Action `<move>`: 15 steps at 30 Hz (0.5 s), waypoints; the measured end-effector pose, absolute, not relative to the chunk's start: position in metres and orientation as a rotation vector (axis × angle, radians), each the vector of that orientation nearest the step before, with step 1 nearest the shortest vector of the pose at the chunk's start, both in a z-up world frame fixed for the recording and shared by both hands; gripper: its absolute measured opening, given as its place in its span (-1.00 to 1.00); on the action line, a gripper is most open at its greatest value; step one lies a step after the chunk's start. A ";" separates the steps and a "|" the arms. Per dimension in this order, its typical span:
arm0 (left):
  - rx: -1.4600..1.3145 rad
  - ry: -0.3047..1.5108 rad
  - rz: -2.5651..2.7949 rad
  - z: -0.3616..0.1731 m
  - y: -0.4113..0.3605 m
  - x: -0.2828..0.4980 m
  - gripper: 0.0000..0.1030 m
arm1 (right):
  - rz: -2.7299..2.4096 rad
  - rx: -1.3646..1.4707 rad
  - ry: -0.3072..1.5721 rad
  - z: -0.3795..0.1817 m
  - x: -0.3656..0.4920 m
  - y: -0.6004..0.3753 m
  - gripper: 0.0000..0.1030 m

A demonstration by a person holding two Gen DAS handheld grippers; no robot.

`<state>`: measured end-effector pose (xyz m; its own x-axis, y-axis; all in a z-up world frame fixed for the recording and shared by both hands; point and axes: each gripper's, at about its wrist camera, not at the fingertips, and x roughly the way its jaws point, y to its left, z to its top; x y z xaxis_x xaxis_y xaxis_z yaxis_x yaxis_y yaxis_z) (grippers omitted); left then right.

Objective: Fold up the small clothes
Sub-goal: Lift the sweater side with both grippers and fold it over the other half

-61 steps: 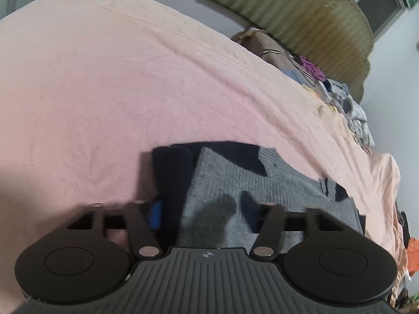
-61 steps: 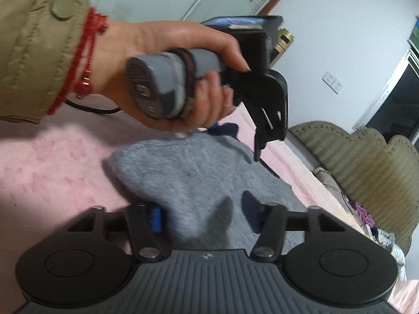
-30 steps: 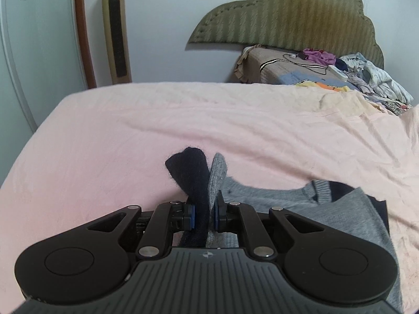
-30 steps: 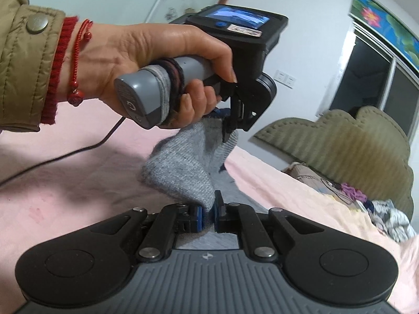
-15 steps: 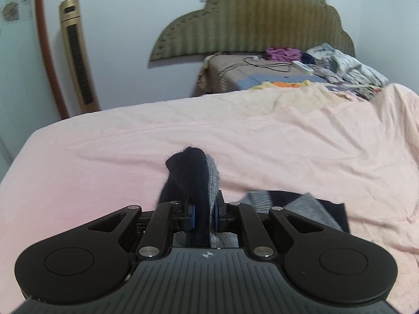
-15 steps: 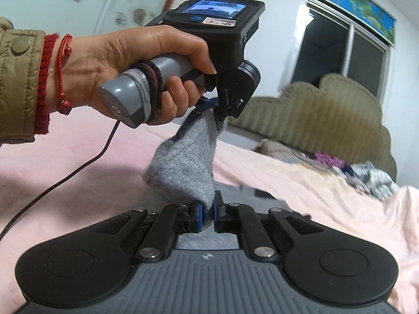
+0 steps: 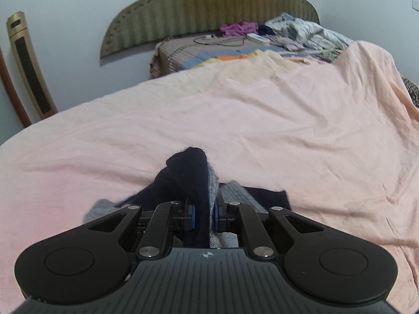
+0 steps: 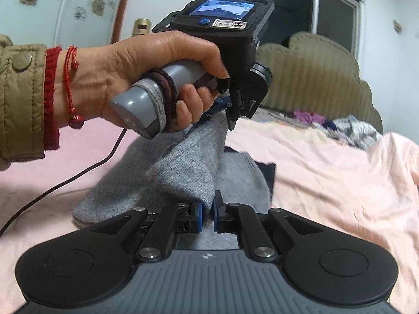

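Around us: a heap of loose clothes point(image 7: 301, 30) and a striped cushion point(image 7: 183, 52) lie at the far end of the bed under the olive headboard point(image 7: 209, 7), a gold tower fan point(image 7: 28, 65) stands by the wall, and from the right wrist view the person's left hand point(image 8: 146, 78) and its black cable point(image 8: 65, 183) fill much of the sight over the pink bedsheet point(image 7: 262, 130). We hold the grey and navy sweater point(image 8: 183, 167) lifted off the sheet near the bed's close edge, the left gripper point(image 7: 203, 214) with jaws clamped on its navy fold and the right gripper point(image 8: 207, 216) with jaws clamped on a grey fold. A dark window point(image 8: 314, 18) shows behind the headboard.
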<state>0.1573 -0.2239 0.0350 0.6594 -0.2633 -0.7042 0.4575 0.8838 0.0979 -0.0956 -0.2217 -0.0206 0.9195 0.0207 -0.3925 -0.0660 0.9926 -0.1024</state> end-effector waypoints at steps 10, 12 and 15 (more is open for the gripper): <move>0.337 0.792 -0.430 0.010 -0.257 0.159 -0.74 | 0.040 -0.013 0.469 -0.028 -0.084 -0.255 -0.85; 0.346 0.801 -0.429 0.005 -0.261 0.161 -0.73 | 0.049 0.021 0.490 -0.031 -0.081 -0.262 -0.85; 0.360 0.810 -0.435 -0.003 -0.267 0.162 -0.66 | 0.058 0.072 0.525 -0.036 -0.077 -0.270 -0.84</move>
<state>0.1619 -0.2667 -0.0026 0.6109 -0.2333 -0.7566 0.5020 0.8531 0.1422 -0.0768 -0.2698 -0.0357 0.8640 0.0739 -0.4981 -0.0370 0.9958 0.0835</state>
